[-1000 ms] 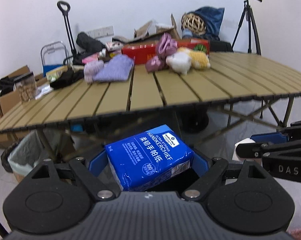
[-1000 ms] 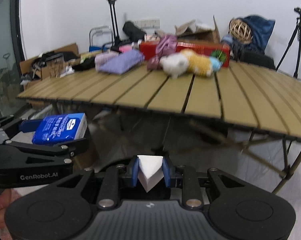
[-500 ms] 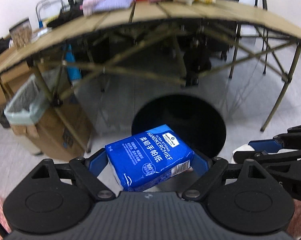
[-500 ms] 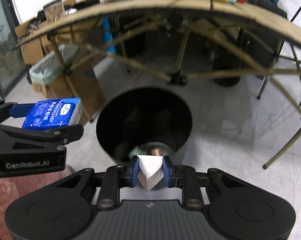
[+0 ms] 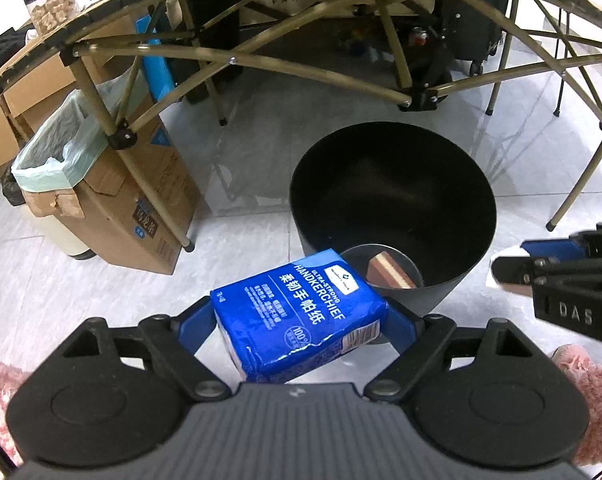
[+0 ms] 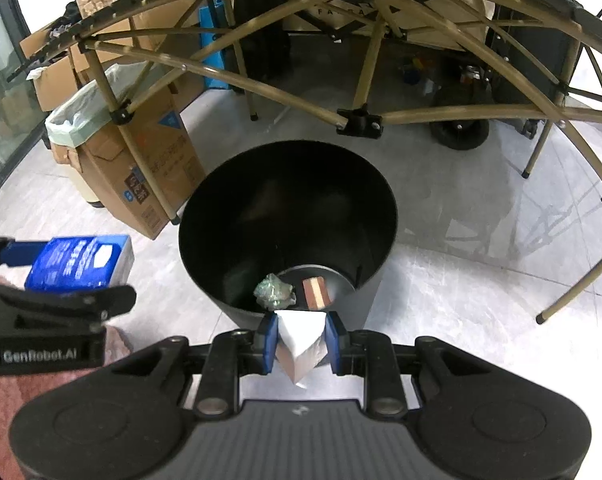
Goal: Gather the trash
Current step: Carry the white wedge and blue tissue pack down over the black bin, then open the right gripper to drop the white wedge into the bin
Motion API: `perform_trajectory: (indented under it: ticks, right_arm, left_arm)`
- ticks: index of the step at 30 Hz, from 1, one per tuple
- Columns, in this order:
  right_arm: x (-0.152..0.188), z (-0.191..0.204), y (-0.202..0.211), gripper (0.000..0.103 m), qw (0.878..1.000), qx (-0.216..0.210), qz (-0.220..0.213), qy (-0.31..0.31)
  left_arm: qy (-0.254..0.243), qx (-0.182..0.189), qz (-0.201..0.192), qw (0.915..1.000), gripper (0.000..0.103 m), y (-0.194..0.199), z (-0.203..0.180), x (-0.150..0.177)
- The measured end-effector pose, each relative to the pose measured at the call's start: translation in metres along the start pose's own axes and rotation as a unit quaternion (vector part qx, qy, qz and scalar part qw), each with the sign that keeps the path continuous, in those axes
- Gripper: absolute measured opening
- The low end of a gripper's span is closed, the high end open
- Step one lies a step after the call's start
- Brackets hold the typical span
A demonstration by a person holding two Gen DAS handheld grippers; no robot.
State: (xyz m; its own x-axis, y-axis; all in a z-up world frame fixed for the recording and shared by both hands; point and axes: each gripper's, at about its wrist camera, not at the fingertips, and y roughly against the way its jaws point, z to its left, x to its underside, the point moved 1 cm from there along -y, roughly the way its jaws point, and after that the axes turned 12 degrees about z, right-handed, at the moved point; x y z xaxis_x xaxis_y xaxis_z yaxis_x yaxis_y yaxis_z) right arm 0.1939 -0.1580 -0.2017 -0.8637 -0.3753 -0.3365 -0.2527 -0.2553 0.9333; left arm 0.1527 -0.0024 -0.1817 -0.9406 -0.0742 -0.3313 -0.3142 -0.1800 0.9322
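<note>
My left gripper (image 5: 301,320) is shut on a blue handkerchief tissue pack (image 5: 297,312), held just left of and above the near rim of a black round trash bin (image 5: 393,148). My right gripper (image 6: 299,340) is shut on a white folded paper piece (image 6: 301,340), just above the bin's near rim (image 6: 205,200). Inside the bin lie a crumpled greenish wrapper (image 6: 275,290) and a striped brown block (image 6: 317,292). The left gripper with the pack shows at the left of the right wrist view (image 6: 77,264). The right gripper shows at the right of the left wrist view (image 5: 541,264).
A folding table's frame (image 6: 361,120) arches over the bin. A cardboard box (image 5: 133,200) and a bin lined with a green bag (image 5: 53,152) stand to the left. Table legs (image 5: 573,184) stand on the grey tiled floor. A black wheeled case (image 6: 529,48) is behind.
Both grippers have tilted down from the tabletop and moved closer over the black bin, each still holding its item. The bin's contents now show.
</note>
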Motion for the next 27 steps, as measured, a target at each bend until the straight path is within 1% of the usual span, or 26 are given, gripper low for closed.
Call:
perform_trajectory:
  ticks: [6,14,19,27]
  right_arm:
    - [-0.02,0.004,-0.008,0.024,1.0,0.002,-0.011,0.003]
    - [-0.051,0.015,-0.017,0.024,1.0,0.008,-0.028,0.012]
    - [-0.064,0.021,-0.029,0.024,1.0,0.016,-0.019,0.018]
    - [-0.074,0.029,-0.047,0.024,0.999,0.026,-0.005,0.024]
  left_arm:
    - [0.01,-0.003,0.009,0.9999,0.088,-0.008,0.006,-0.004]
    - [0.021,-0.007,0.012,0.9997,0.088,-0.014,0.015,-0.007]
    - [0.035,-0.008,0.016,0.9992,0.088,-0.017,0.02,-0.01]
    - [0.052,-0.011,0.02,0.9984,0.088,-0.023,0.03,-0.018]
